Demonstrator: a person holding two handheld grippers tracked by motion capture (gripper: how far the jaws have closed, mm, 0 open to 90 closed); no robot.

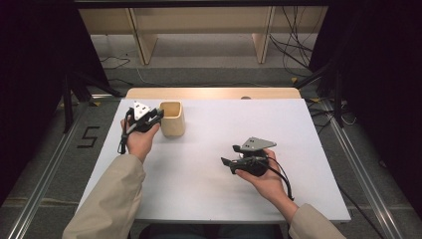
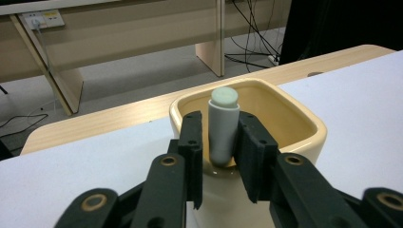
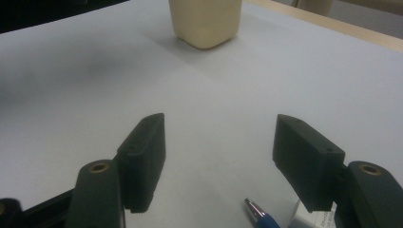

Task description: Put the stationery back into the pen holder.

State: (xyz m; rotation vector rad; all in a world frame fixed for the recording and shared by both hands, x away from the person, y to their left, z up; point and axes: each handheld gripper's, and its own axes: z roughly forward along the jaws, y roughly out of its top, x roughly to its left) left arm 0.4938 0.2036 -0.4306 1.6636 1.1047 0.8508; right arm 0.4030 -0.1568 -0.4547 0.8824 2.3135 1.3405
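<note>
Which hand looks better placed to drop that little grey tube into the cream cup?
Left. Its tongs already grip the grey tube right over the cup. The right tongs hang open, well short of it.

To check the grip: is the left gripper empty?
No. The left gripper is shut on a grey tube, held upright over the cup.

Grey tube [image 2: 223, 124] upright over the cream cup [image 2: 304, 123]

The cup [image 2: 285, 124] looks like glossy cream ceramic, smooth-walled; the grey tube [image 2: 223, 126] held above its rim is matt plastic with a paler cap; beneath the cup the worktop [image 1: 209, 164] is matt white, edged in pale wood; the jaws are matt black plastic.
</note>
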